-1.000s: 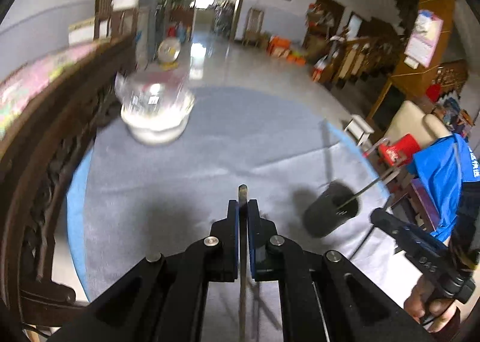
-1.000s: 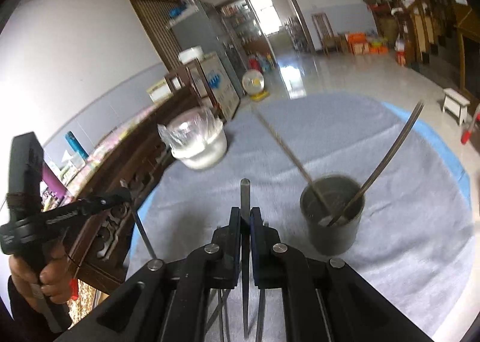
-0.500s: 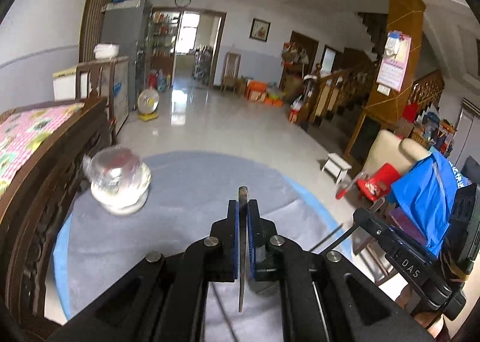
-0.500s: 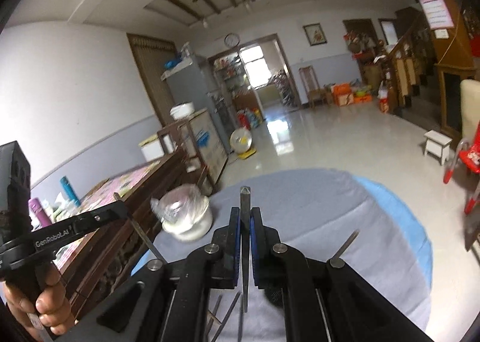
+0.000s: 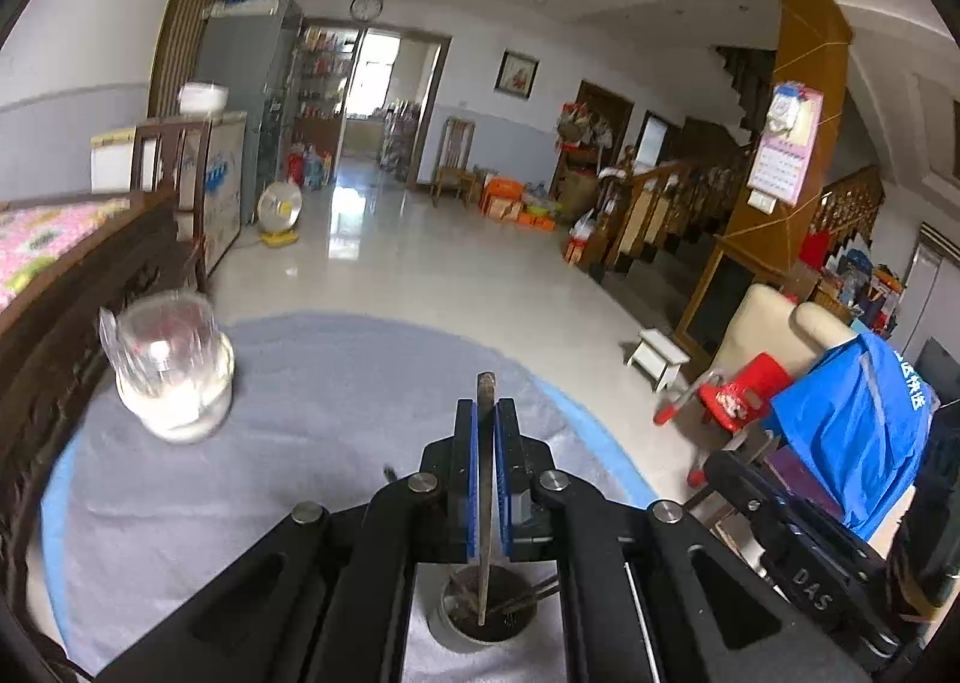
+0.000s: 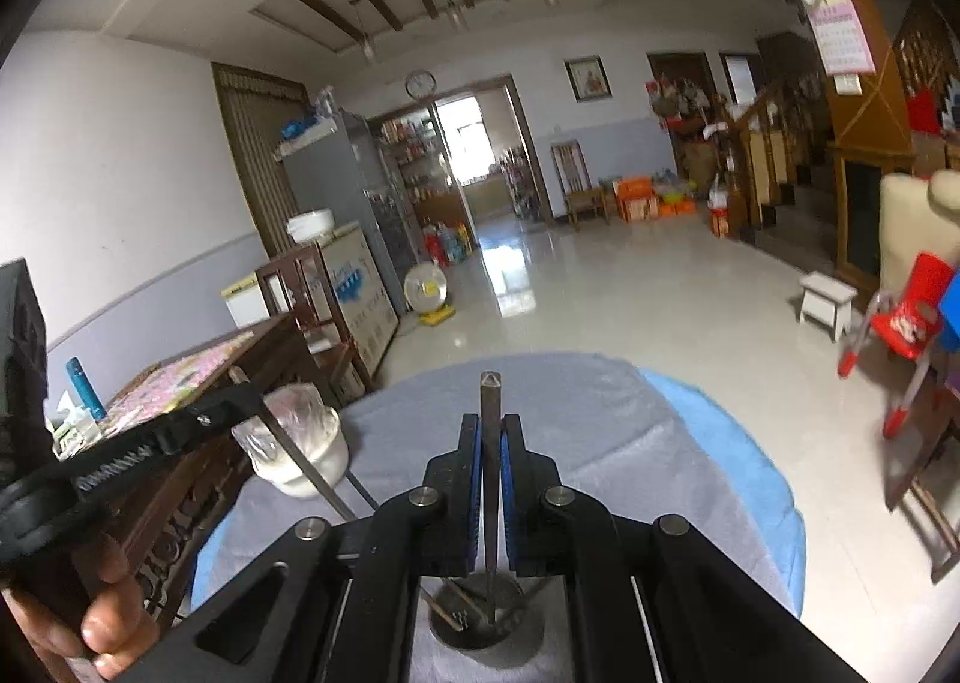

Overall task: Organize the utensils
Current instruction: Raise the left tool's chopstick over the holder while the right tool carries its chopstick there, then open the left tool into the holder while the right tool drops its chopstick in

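My left gripper (image 5: 486, 413) is shut on a flat metal utensil (image 5: 485, 479) held upright, its lower end down inside the dark utensil cup (image 5: 486, 623). My right gripper (image 6: 491, 428) is shut on a metal chopstick (image 6: 489, 473), also upright with its lower end inside the same cup (image 6: 486, 620). The cup stands on the grey cloth (image 5: 312, 413) just under both grippers and holds other utensils. The left gripper (image 6: 240, 404) with its utensil shows at the left of the right wrist view; the right gripper body (image 5: 780, 527) shows at the right of the left wrist view.
A clear glass bowl holding white contents (image 5: 171, 371) stands on the cloth at the far left, also in the right wrist view (image 6: 297, 443). A dark carved wooden bench (image 5: 72, 299) runs along the left side. A red stool (image 5: 738, 389) and a white stool (image 5: 657, 356) stand on the floor at right.
Both grippers have tilted up and moved over the cup, which now sits directly beneath them. The held utensils' lower ends have gone down into the cup.
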`<state>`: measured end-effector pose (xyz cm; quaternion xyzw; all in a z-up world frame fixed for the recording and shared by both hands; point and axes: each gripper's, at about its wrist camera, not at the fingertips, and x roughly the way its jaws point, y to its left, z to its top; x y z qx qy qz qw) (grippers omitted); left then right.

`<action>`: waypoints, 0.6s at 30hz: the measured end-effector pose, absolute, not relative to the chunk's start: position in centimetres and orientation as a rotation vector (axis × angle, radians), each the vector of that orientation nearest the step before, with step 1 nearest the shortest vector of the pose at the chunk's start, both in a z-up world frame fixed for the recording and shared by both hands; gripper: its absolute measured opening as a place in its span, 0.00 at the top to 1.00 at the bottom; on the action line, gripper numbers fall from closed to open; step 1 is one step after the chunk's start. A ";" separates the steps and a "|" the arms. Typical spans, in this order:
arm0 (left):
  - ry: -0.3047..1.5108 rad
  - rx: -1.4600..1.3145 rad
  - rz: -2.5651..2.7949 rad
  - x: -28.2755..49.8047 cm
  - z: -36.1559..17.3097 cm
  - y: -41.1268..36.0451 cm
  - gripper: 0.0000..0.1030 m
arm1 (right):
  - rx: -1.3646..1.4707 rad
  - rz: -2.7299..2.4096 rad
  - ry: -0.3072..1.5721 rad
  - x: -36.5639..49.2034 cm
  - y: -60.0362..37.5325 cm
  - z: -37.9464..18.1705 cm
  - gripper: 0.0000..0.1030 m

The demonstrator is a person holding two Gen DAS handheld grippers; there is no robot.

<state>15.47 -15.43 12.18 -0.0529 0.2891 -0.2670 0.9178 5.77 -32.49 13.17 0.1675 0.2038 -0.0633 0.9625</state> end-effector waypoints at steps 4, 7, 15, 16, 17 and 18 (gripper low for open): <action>0.677 -0.101 -0.533 16.3 8.9 -16.3 0.95 | 0.371 -0.123 0.471 5.8 -33.6 11.0 0.94; 0.717 -0.084 -0.541 16.3 7.9 -16.5 0.95 | 0.431 -0.097 0.523 5.9 -34.6 9.3 0.93; 0.780 0.012 -0.557 14.7 6.6 -15.2 0.74 | 0.611 -0.018 0.589 5.0 -36.3 6.4 0.81; 0.779 0.018 -0.556 14.4 6.5 -14.9 0.62 | 0.617 -0.016 0.582 4.6 -36.4 6.3 0.72; 0.773 0.024 -0.553 14.0 6.4 -14.4 0.60 | 0.625 -0.015 0.574 4.3 -36.6 6.2 0.54; 0.765 0.030 -0.550 13.6 6.6 -13.9 0.59 | 0.640 -0.018 0.549 3.4 -36.7 6.2 0.40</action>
